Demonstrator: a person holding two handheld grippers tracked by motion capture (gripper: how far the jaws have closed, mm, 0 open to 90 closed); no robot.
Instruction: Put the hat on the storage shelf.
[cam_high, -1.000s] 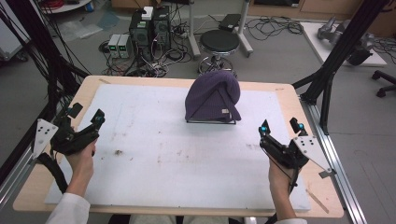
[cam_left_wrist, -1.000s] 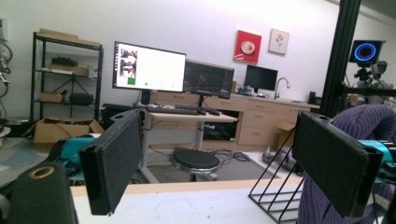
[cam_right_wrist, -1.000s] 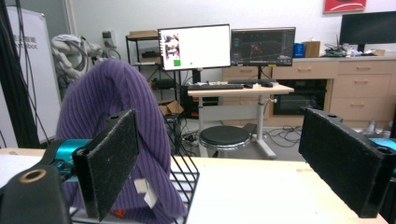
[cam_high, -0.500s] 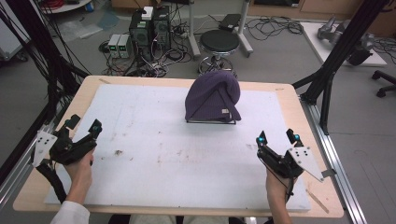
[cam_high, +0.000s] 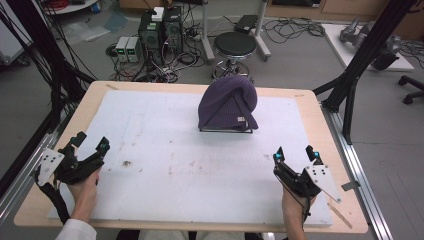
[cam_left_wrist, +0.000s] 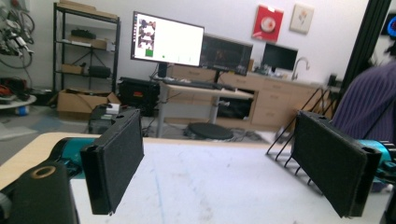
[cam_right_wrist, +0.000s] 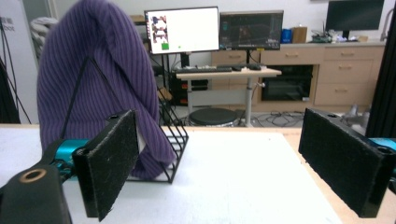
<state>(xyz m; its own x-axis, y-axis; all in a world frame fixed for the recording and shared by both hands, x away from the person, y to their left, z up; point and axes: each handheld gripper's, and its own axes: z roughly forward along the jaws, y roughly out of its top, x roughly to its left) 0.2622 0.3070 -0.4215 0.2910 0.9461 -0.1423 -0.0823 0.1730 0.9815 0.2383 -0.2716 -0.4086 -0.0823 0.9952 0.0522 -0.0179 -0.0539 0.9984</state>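
Here we hold the left gripper (cam_high: 90, 143) and right gripper (cam_high: 295, 152) with jaws spread, both empty, while the purple beanie (cam_high: 227, 102) stands crown-up on its wire rack (cam_high: 225, 130) at the far centre.

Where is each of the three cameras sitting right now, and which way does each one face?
High view: above the person's side, looking forward and down on the table; both forearms, left gripper and right gripper show.
Left gripper view: rides the left gripper, looks across the table; its open jaws show.
Right gripper view: rides the right gripper, faces the purple hat on its black wire rack; its open jaws show.
Shared: hat, rack, table.
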